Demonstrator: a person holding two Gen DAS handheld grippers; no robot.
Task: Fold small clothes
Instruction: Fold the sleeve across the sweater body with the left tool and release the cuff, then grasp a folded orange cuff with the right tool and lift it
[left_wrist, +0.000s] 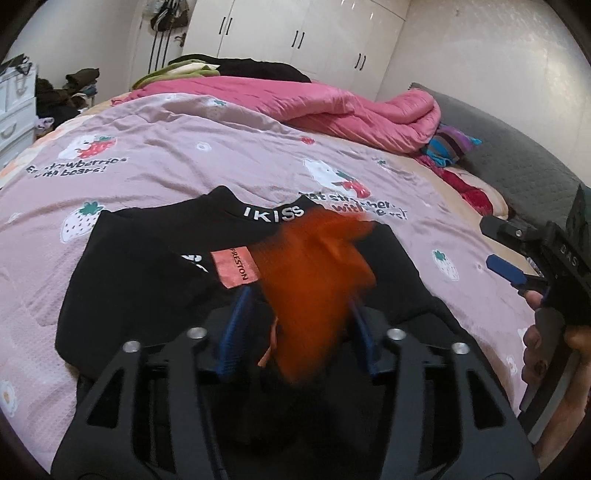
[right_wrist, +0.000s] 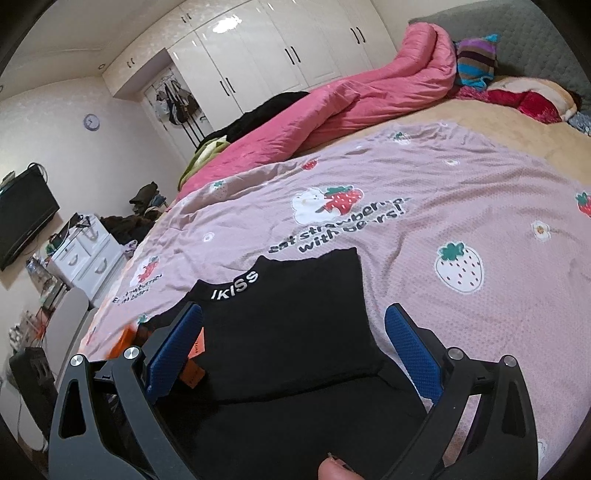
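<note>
A black top (left_wrist: 147, 280) with "IKISS" on its collar lies flat on the pink strawberry bedspread (left_wrist: 177, 162); an orange "PRESTON" label (left_wrist: 234, 267) is on it. My left gripper (left_wrist: 299, 299) hovers over the top with its blue pads apart. A blurred piece of orange cloth (left_wrist: 317, 280) hangs loose between them, and neither pad visibly presses on it. My right gripper (right_wrist: 295, 314) stands wide open just above the right part of the black top (right_wrist: 295, 332), holding nothing. It also shows in the left wrist view as the right gripper (left_wrist: 498, 247), carried by a hand (left_wrist: 535, 354).
A rolled pink quilt (left_wrist: 332, 107) lies across the far side of the bed, with a striped bundle (left_wrist: 450, 144) and a red cloth (left_wrist: 469, 192) near the grey headboard (left_wrist: 517, 158). White wardrobes (left_wrist: 295, 33) stand behind. Left of the bed are white drawers (right_wrist: 88, 254).
</note>
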